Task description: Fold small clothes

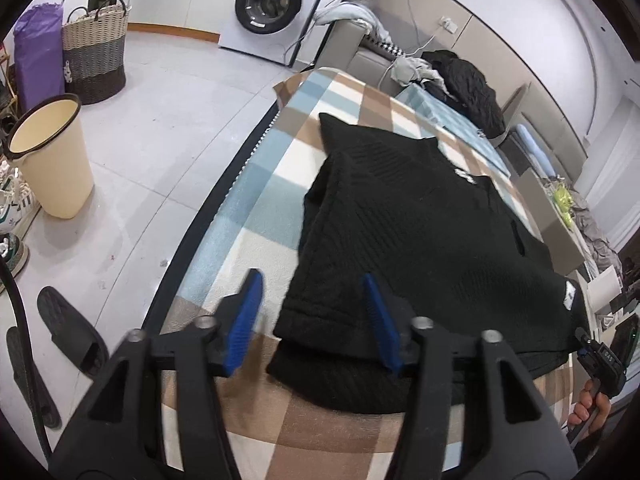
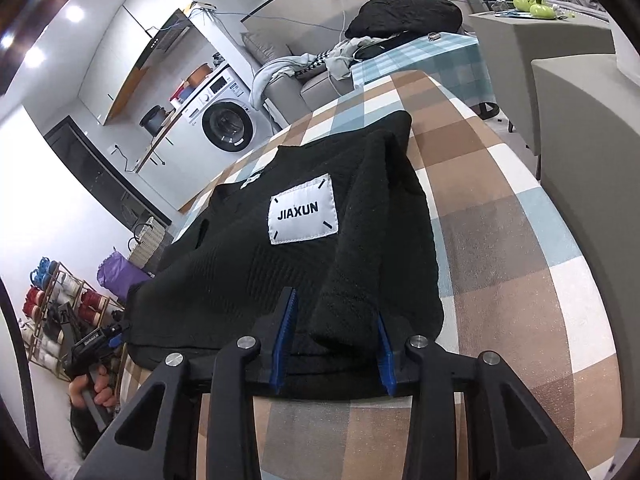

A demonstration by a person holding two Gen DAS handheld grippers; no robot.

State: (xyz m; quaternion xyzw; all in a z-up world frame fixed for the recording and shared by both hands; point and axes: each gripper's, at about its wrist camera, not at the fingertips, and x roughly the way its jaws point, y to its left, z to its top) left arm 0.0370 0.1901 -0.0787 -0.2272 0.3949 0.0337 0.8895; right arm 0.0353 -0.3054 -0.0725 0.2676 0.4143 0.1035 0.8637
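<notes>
A black knit garment (image 1: 420,240) with a white JIAXUN patch (image 2: 303,210) lies on the checked blanket (image 1: 248,216), one sleeve folded over its body. My left gripper (image 1: 314,316) stands open over the garment's near left corner: its left pad rests over bare blanket, its right pad over the cloth. My right gripper (image 2: 335,342) sits at the near edge of the garment (image 2: 360,220), where a raised ridge of black cloth fills the gap between its pads. Each view also shows the other gripper small at the opposite corner, with the person's hand (image 1: 588,404) on it.
The blanket (image 2: 500,240) covers a table with its edge at left. On the floor stand a cream bin (image 1: 52,160), a woven basket (image 1: 96,52), slippers and shoes. A washing machine (image 1: 272,4) stands behind. Piled clothes (image 1: 472,84) lie on the sofa beyond; a grey chair (image 2: 580,200) stands at right.
</notes>
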